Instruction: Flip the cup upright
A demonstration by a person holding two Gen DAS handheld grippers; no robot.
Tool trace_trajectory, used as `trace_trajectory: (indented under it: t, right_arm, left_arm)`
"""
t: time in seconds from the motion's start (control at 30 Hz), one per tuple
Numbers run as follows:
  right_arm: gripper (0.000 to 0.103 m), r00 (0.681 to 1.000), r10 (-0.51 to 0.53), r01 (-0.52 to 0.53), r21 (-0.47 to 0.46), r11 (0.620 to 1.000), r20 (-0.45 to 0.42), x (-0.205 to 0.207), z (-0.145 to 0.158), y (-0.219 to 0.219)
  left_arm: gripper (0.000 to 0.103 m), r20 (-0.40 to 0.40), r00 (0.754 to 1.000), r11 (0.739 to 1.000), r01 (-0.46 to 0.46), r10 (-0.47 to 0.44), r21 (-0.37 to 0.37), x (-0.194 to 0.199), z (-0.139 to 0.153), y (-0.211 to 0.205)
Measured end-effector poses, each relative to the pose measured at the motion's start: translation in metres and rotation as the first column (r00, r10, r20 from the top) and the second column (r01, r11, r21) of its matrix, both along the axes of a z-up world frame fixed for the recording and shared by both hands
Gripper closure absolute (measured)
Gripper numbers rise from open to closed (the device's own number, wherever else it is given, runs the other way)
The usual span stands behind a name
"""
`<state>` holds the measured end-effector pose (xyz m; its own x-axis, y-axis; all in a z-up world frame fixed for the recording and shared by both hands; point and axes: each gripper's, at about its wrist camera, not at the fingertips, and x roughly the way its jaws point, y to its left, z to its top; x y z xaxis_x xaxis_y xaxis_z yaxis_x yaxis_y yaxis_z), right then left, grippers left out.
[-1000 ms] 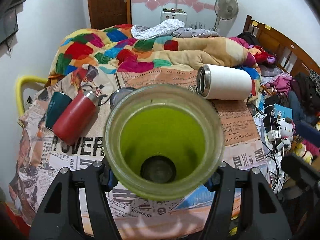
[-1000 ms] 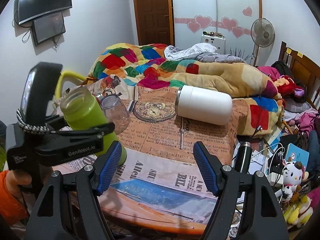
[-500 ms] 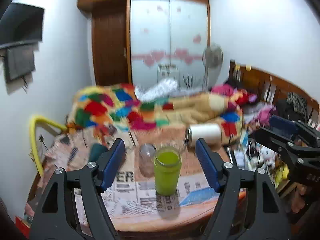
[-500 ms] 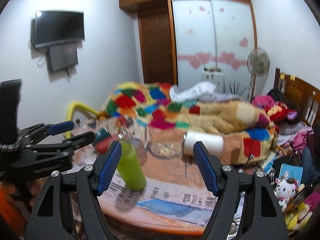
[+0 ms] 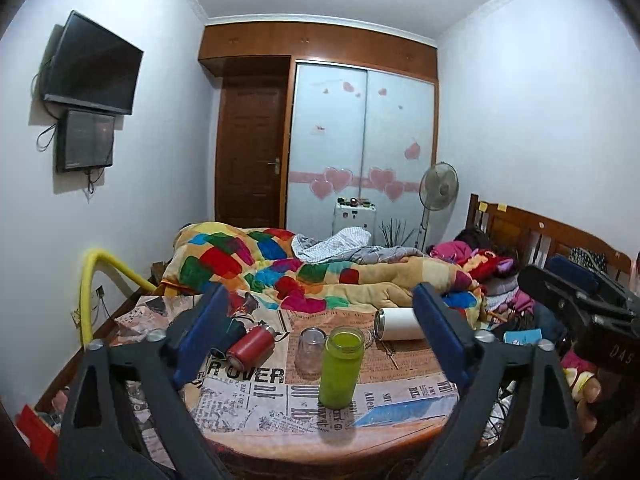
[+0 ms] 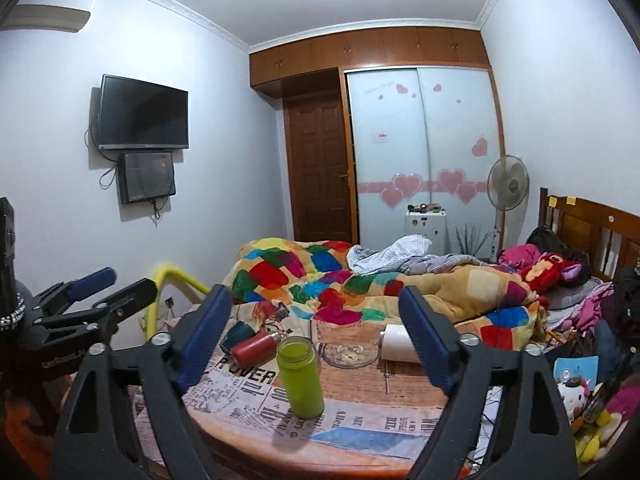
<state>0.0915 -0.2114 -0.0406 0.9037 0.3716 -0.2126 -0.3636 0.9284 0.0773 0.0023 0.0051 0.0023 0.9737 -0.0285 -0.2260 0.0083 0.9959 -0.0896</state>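
The green cup [image 5: 341, 368] stands upright, mouth up, on the newspaper-covered round table [image 5: 280, 420]; it also shows in the right wrist view [image 6: 301, 378]. My left gripper [image 5: 320, 332] is open and empty, drawn well back from the cup. My right gripper [image 6: 316, 330] is open and empty, also held back and above the table edge. The left gripper shows at the left of the right wrist view [image 6: 96, 292], and the right gripper at the right of the left wrist view [image 5: 580, 296].
A clear glass [image 5: 309, 350] stands behind the green cup. A red bottle [image 5: 252, 345], a dark teal cup [image 6: 238, 333] and a white tumbler [image 5: 400, 323] lie on their sides. A glass dish [image 6: 349, 354] sits mid-table. A bed with a colourful quilt [image 5: 280, 268] lies behind.
One second ago my left gripper was shut on the green cup. It let go, and both grippers pulled back and up from the table, leaving the cup standing.
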Motion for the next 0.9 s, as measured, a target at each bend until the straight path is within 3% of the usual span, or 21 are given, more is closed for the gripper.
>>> trace_trajectory:
  t: [0.13, 0.9]
  right_arm:
    - [0.000, 1.000, -0.017, 0.017, -0.001, 1.000, 0.004, -0.005, -0.001, -0.002]
    - [0.000, 1.000, -0.001, 0.001, -0.013, 1.000, 0.009, -0.013, -0.003, 0.000]
  left_arm:
    - [0.001, 0.010, 1.000, 1.000, -0.028, 0.028, -0.008, -0.005, -0.001, 0.004]
    - [0.000, 0.020, 0.999, 0.999, -0.032, 0.032, -0.012, -0.006, -0.005, 0.009]
